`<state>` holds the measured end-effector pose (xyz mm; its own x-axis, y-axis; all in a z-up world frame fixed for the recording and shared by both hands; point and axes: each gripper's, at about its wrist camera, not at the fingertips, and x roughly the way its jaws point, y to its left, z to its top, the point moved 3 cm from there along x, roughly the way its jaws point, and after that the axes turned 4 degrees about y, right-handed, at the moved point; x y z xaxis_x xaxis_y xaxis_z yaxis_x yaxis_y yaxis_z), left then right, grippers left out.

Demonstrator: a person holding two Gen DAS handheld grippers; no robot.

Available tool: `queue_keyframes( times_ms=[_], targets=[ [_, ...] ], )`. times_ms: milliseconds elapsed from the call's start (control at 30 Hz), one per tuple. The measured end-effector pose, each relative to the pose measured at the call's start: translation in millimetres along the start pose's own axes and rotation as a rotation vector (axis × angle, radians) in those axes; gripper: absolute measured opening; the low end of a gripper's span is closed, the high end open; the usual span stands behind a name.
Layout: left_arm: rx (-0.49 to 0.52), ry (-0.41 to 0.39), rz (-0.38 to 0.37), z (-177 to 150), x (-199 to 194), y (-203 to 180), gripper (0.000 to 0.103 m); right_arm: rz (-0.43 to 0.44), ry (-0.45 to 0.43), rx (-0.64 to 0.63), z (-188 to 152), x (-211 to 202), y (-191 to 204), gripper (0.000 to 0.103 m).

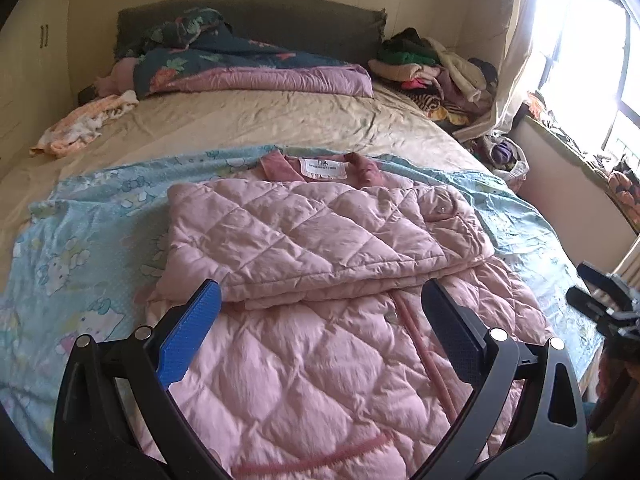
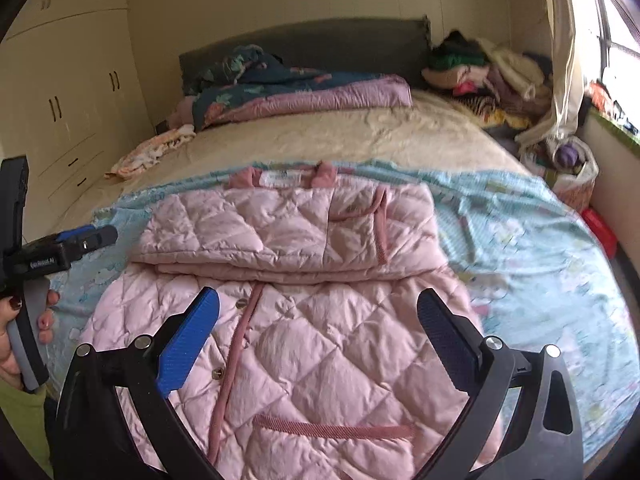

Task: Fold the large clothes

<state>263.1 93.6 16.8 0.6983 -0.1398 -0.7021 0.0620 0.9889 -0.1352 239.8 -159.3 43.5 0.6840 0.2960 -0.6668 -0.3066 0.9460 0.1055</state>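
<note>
The quilted pink jacket (image 1: 320, 272) lies on a light blue cartoon-print sheet (image 1: 80, 248) across the bed, its sleeves folded over its chest. There's a white neck label (image 1: 325, 168), but the print's too small to read. Left gripper (image 1: 320, 312) and right gripper (image 2: 318, 316) both hang wide apart above it, grasping nothing.

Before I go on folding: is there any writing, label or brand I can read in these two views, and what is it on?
Neck label inside the collar of the pink quilted coat: a small logo and one printed line, too small to read.
Same neck label in the right wrist view: blurred, unreadable.
White sticker on the left gripper body: lettering too small to read.
Blue cartoon sheet: pictures only, no readable words.
</note>
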Motion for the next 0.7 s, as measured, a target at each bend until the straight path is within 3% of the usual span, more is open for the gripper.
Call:
queue_keyframes(
  times_ms=[333, 700],
  targets=[
    [0.006, -0.035, -0.067, -32, -44, -26, 0.094, 0.048, -0.079, -0.012, 1, -54, 8, 0.099],
    [0.036, -0.076, -0.058, -47, -79, -43, 0.094, 0.056, -0.104, -0.041, -9, -82, 23, 0.099]
  ],
)
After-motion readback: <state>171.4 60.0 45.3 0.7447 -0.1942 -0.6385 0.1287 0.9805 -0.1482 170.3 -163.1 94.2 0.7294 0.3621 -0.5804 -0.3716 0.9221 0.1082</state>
